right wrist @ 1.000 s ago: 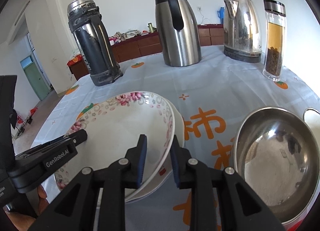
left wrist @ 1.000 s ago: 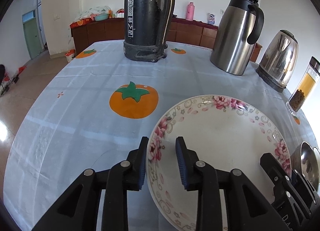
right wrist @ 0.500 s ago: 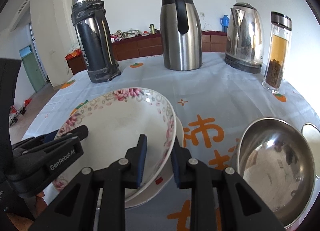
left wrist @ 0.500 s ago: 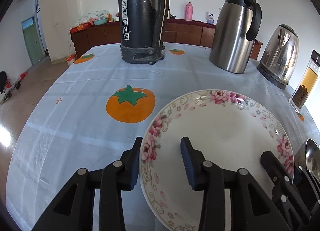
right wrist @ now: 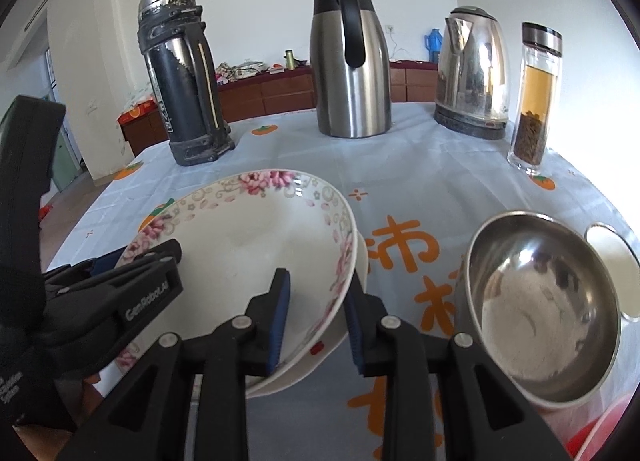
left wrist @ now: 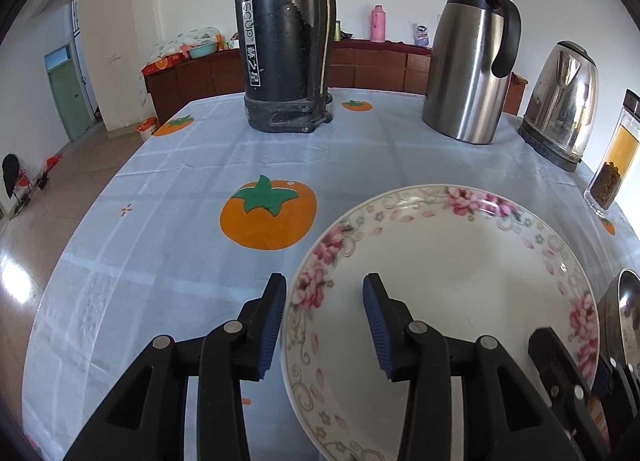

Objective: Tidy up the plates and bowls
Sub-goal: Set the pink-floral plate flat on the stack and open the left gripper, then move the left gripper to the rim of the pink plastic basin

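Two glossy white ceramic plates with pink floral rims (right wrist: 256, 245) sit stacked on the persimmon-print cloth of the tabletop (left wrist: 168, 229), near its front edge, beside one dented round steel bowl (right wrist: 540, 313); a second white dish shows under the top one. Both claws have just been opening: left claw (left wrist: 324, 309) and right claw (right wrist: 316, 301) each straddle the top plate's rim with ribbed blue pads clear of it, released, where a second ago they pinched closer. Along the far edge: three metal jugs, one glass tea bottle (right wrist: 534, 101).
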Motion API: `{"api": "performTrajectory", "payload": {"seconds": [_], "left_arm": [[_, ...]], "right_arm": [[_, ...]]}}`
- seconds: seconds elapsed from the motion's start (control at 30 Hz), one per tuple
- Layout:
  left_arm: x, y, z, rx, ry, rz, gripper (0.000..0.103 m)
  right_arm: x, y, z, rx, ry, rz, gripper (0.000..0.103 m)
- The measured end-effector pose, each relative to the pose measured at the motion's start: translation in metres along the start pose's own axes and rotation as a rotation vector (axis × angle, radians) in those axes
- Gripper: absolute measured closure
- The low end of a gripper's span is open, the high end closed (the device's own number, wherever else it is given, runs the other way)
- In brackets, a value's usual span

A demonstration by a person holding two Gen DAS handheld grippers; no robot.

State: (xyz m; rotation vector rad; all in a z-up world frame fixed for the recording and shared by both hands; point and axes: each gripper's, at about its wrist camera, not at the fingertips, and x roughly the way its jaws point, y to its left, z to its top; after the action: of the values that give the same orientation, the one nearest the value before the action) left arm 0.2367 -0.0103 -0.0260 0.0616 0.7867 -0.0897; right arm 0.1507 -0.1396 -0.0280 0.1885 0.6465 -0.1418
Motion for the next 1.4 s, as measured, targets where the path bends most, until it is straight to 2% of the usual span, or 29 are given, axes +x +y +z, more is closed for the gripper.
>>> {"api": "performTrajectory", "payload": {"seconds": [0.17, 0.27, 0.57, 0.63, 0.67, 0.97, 1.1, 1.23, 1.4], "left_arm": [[0.000, 0.000, 0.000, 0.003, 0.003, 0.009, 0.060], [0.003, 0.003, 0.000, -0.010, 0.010, 0.002, 0.060], [0.003, 0.005, 0.000, -0.020, 0.009, 0.004, 0.059], [0.005, 0.005, 0.000, -0.019, 0.015, 0.001, 0.058], [0.004, 0.006, 0.000, -0.019, 0.016, -0.005, 0.058], [0.004, 0.006, -0.001, -0.017, 0.011, -0.001, 0.058], [0.001, 0.007, -0.002, -0.021, -0.028, 0.021, 0.058], [-0.015, 0.015, -0.004, -0.048, -0.106, 0.062, 0.058], [-0.031, 0.027, -0.018, -0.082, -0.164, 0.096, 0.058]], "right_arm": [[-0.005, 0.001, -0.003, 0.038, -0.005, 0.007, 0.068], [-0.009, 0.000, -0.006, 0.085, -0.014, 0.039, 0.062], [-0.012, 0.000, -0.006, 0.104, -0.019, 0.058, 0.059], [-0.015, -0.002, -0.007, 0.129, -0.017, 0.075, 0.048], [-0.015, -0.005, -0.010, 0.161, -0.007, 0.088, 0.047], [-0.020, -0.005, -0.011, 0.172, -0.013, 0.136, 0.046], [-0.036, -0.008, -0.017, 0.212, -0.037, 0.162, 0.046], [-0.052, 0.005, -0.028, 0.127, -0.061, 0.132, 0.045], [-0.064, 0.009, -0.037, 0.073, -0.078, 0.119, 0.045]]}}
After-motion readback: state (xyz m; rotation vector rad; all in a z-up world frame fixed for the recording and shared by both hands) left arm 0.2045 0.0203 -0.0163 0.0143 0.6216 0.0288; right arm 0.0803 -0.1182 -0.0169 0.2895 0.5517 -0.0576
